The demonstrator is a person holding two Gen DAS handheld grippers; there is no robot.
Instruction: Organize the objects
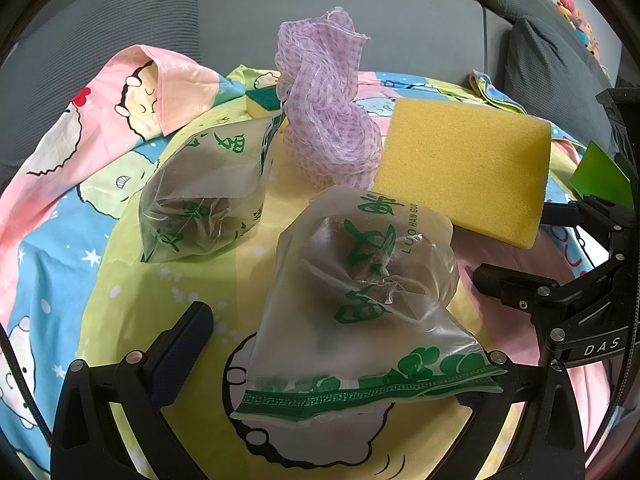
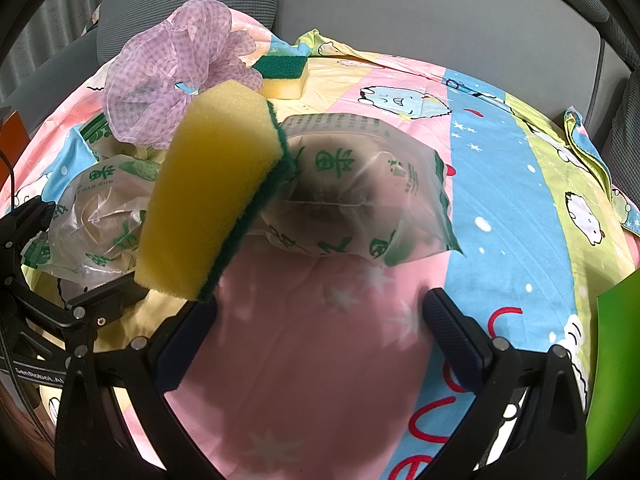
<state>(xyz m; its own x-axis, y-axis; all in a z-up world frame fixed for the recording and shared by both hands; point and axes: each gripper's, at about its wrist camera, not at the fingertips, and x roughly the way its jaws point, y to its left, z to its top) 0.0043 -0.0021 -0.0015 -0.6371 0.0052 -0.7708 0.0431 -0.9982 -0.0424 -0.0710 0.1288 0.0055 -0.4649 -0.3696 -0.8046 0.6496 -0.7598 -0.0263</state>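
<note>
My left gripper (image 1: 340, 344) is open, its jaws on either side of a translucent green-printed bag (image 1: 360, 300) that lies on the cartoon sheet (image 1: 60, 220). A second such bag (image 1: 204, 196) lies further left. A crumpled purple cloth (image 1: 328, 108) stands behind them. A large yellow sponge with a green scouring side (image 1: 468, 168) leans tilted against my right gripper's left finger (image 2: 180, 344). My right gripper (image 2: 316, 340) is open with nothing between its jaws. The sponge also shows in the right wrist view (image 2: 212, 196), with a bag (image 2: 360, 184) behind it.
A small yellow-and-green sponge (image 2: 284, 76) lies at the back beside the purple cloth (image 2: 172, 76). Grey sofa cushions (image 1: 100, 20) surround the sheet. A green card (image 2: 616, 360) is at the right edge. The other gripper's frame (image 1: 568, 300) is close on the right.
</note>
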